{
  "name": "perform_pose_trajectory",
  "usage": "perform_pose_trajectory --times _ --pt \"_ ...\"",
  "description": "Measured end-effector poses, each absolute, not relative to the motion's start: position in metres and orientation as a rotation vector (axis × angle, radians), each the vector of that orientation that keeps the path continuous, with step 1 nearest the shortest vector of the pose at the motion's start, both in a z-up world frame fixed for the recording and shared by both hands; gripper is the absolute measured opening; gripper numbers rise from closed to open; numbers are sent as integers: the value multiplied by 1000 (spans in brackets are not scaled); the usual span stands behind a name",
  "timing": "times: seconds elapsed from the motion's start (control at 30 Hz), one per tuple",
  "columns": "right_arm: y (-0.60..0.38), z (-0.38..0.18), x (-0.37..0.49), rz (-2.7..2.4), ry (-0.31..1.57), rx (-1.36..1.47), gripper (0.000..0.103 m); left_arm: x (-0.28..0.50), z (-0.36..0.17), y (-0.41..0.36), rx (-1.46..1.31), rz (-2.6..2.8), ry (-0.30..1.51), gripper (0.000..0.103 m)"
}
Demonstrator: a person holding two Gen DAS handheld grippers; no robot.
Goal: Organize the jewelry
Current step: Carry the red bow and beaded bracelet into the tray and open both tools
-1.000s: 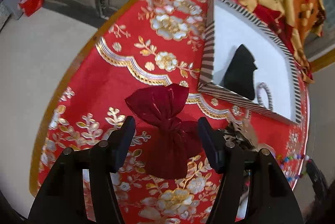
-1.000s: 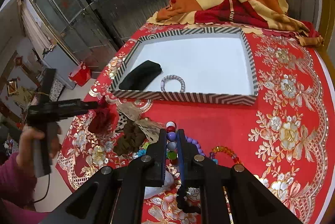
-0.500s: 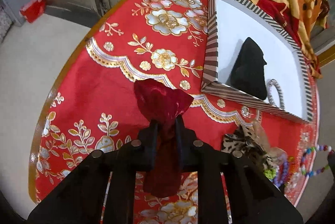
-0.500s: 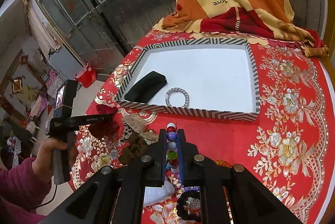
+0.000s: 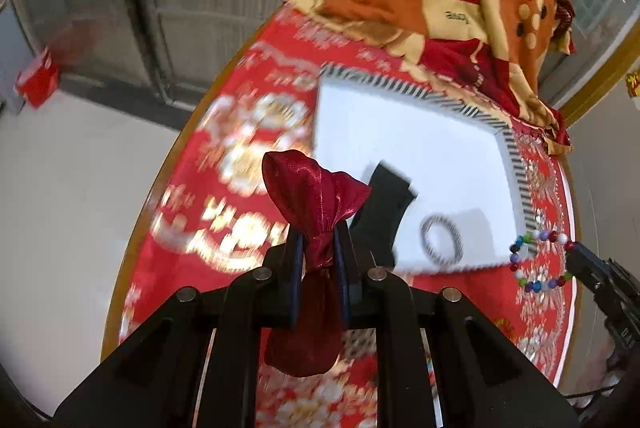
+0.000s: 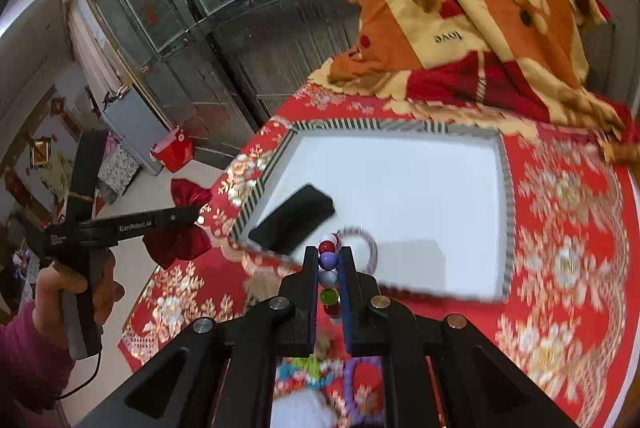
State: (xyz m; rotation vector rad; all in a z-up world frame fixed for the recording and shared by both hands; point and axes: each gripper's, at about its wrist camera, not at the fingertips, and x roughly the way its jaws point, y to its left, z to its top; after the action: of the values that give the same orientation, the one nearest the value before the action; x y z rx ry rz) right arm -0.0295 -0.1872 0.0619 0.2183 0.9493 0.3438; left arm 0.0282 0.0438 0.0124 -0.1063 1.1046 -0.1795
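Note:
My left gripper (image 5: 319,228) is shut on the neck of a dark red satin pouch (image 5: 316,196) and holds it in the air above the table's left side; both also show in the right wrist view (image 6: 180,216). My right gripper (image 6: 329,252) is shut on a colourful bead bracelet (image 6: 328,260), held above the tray's near edge; its loop shows in the left wrist view (image 5: 536,260). The striped-rim white tray (image 6: 400,126) holds a black pouch (image 6: 292,220) and a grey beaded bracelet (image 6: 366,240).
A red floral cloth (image 6: 568,268) covers the round table. A folded orange and cream blanket (image 6: 472,28) lies behind the tray. More loose jewellery and a white item (image 6: 312,380) lie blurred on the cloth below my right gripper.
My left gripper closed on the red pouch's neck and lifted it off the table toward the tray. My right gripper rose and moved forward with the bead bracelet.

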Motion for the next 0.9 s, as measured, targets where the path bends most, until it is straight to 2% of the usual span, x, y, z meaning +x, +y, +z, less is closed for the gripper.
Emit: perform_pose_trajectory --times 0.4,0.77,0.8,0.9 --pt "-159 22 65 415 1022 222 9 138 -22 -13 -86 -194 1155 13" --pt "-190 -51 117 339 1146 301 9 175 -66 -21 -63 -142 1220 14" --pt "-191 -57 118 333 1158 306 9 176 -69 -21 -69 -140 1224 14" --pt "-191 -68 120 321 1189 307 9 178 -73 -20 -73 -137 1233 26"
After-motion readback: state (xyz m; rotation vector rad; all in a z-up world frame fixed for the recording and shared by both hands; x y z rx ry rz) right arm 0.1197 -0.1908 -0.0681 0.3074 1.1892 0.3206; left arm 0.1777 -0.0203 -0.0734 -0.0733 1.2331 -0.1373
